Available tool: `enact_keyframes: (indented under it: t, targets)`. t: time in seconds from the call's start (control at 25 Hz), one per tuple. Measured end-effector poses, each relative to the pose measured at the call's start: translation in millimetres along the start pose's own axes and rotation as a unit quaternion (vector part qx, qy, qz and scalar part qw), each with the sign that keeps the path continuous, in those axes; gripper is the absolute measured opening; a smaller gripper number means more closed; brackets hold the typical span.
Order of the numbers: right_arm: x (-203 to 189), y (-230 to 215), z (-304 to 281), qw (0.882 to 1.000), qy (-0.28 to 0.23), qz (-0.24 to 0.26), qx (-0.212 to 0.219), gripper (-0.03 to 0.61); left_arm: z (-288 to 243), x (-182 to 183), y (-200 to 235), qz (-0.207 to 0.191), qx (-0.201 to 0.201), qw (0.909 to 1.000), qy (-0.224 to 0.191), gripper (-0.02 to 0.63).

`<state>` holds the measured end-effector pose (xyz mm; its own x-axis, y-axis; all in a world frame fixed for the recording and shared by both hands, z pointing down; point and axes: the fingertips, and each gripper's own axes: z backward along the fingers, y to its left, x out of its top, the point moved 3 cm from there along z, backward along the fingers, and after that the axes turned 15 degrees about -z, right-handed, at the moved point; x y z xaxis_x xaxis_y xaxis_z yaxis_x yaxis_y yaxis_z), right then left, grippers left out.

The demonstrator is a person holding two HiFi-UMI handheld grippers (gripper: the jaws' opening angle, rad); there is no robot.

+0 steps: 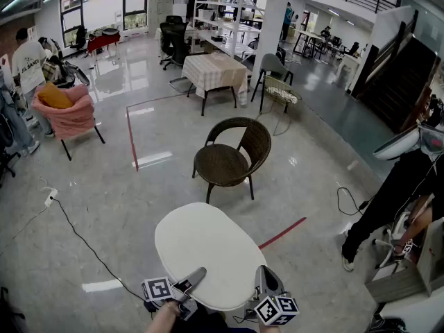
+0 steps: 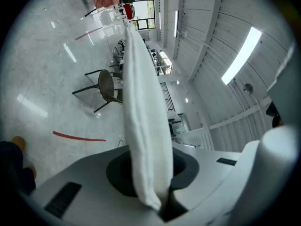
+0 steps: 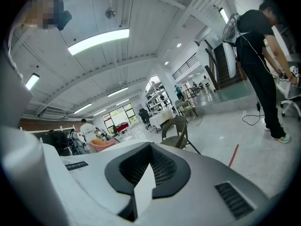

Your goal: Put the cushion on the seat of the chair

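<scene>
A white round cushion hangs level in front of me, held at its near edge by both grippers. My left gripper is shut on the cushion's edge, which runs up between its jaws in the left gripper view. My right gripper is shut on the cushion too; a white wedge of the cushion shows between its jaws. The dark brown wicker chair stands a short way ahead, beyond the cushion, with its seat bare. The chair also shows in the left gripper view, and in the right gripper view the chair is straight ahead.
A red tape line lies on the floor right of the cushion. A person in black stands at the right by a desk. A pink armchair stands at the far left, and a cloth-covered table behind the chair. A black cable crosses the floor at left.
</scene>
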<state>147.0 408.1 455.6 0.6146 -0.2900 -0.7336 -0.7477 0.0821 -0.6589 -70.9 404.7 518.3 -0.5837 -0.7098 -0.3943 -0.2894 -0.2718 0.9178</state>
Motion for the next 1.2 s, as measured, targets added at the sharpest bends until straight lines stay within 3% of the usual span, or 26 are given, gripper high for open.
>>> enact_keyframes:
  t: [0.32, 0.8, 1.2]
  targets:
    - [-10, 7, 11, 1.000, -0.001, -0.007, 0.005, 0.015, 8, -12, -7, -0.008, 0.002, 0.9997, 0.022, 0.072]
    - [-14, 37, -5, 0.999, -0.029, 0.030, 0.016, 0.017, 7, 13, 2, -0.013, -0.005, 0.9993, 0.035, 0.075]
    - [-22, 44, -4, 0.998, -0.053, 0.015, -0.026, 0.017, 12, 24, 9, -0.030, -0.021, 0.9973, 0.064, 0.075]
